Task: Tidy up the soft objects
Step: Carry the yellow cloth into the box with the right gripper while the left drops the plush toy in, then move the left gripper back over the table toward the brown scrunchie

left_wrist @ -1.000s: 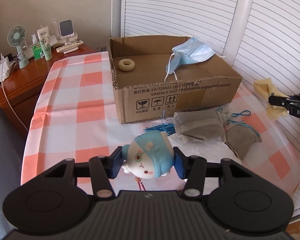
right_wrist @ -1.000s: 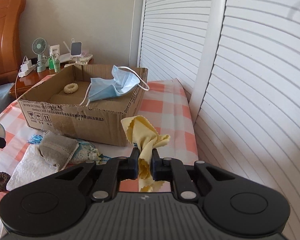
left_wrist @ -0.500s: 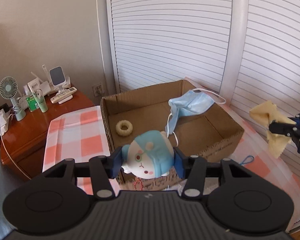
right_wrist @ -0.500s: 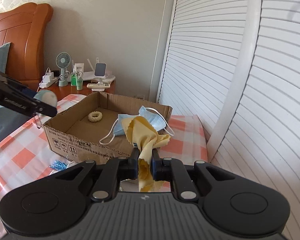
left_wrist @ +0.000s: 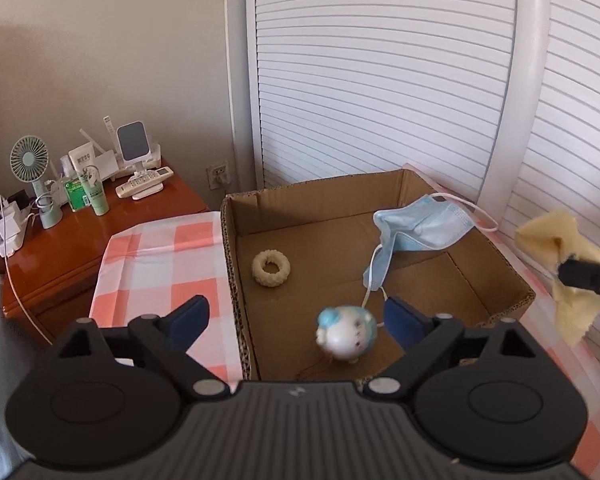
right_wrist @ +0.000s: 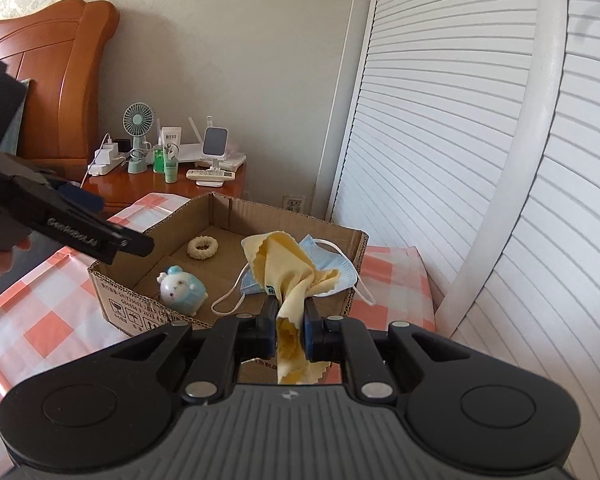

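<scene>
Here the left hand-held gripper hangs above the near part of the cardboard box, its blue-padded fingers spread wide with nothing between them. Below it the blue-and-white plush toy sits inside the box near the front wall, blurred in the left wrist view; in the right wrist view it lies on the box floor at about 9 o'clock from the right hand-held gripper. That gripper is pinching the yellow cloth, which bunches upward above the fingers and trails a short way below them. It is held in the air in front of the box's near wall, and in the left wrist view it appears at 3 o'clock, outside the box's right side.

Deeper in the box, a cream ring-shaped scrunchie rests on the floor at 11 o'clock from the toy, well apart from it. A blue face mask is draped over the box's right rim at 1 o'clock, its ear loops hanging inside and outside. The box stands on a worktop covered with an orange-and-white checked cloth. At 10 o'clock a wooden nightstand carries a small green fan and bottles.
</scene>
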Demonstrator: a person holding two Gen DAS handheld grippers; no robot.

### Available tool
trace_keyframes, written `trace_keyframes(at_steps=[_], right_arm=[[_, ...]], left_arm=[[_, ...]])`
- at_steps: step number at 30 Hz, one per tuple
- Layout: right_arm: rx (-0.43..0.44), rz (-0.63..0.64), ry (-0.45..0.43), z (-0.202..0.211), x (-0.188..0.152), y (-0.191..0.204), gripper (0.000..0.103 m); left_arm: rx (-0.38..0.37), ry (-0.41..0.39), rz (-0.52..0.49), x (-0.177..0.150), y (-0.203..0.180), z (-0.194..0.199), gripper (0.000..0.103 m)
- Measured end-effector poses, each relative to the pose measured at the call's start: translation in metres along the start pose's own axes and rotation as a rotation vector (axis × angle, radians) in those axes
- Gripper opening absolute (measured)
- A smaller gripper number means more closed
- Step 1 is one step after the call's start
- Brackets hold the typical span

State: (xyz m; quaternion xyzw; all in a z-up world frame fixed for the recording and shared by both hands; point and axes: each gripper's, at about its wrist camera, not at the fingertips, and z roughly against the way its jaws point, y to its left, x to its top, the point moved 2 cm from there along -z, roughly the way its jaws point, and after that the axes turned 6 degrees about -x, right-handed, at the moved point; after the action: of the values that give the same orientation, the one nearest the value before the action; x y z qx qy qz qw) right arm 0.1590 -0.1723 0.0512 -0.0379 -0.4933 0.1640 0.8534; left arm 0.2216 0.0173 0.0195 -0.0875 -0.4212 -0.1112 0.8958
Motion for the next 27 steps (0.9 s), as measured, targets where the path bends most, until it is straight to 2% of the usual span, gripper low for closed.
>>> trace_keyframes(at_steps=[7,16,18,19,20,22,25,27], right_arm=[[0.012,-0.011,-0.001,-0.017,0.022,0.002,0.015],[0.043,-0.059,0.037,-0.052,0.049,0.008,0.015],[0.034,-0.060,0.042,-0.058,0.052,0.011,0.023],[0.023,-0.064,0.043,-0.061,0.053,0.012,0.040],[0.014,-0.060,0.052,-0.063,0.053,0.015,0.072],[0.016,-0.054,0.048,-0.063,0.049,0.018,0.103],[0.060,-0.058,0.064,-0.060,0.040,0.021,0.103],[0.049,-0.071,0.079,-0.056,0.032,0.021,0.103]], left_arm=[[0.059,-0.012,-0.033,-0.040,-0.014,0.051,0.097],[0.091,0.012,0.007,-0.073,-0.017,0.078,0.097],[0.094,0.012,0.013,-0.076,-0.016,0.081,0.097],[0.097,0.013,0.020,-0.077,-0.015,0.082,0.097],[0.101,0.013,0.026,-0.077,-0.014,0.083,0.097],[0.106,0.014,0.032,-0.079,-0.012,0.085,0.097],[0.103,0.018,0.033,-0.082,-0.011,0.087,0.099],[0.101,0.026,0.034,-0.084,-0.011,0.086,0.099]])
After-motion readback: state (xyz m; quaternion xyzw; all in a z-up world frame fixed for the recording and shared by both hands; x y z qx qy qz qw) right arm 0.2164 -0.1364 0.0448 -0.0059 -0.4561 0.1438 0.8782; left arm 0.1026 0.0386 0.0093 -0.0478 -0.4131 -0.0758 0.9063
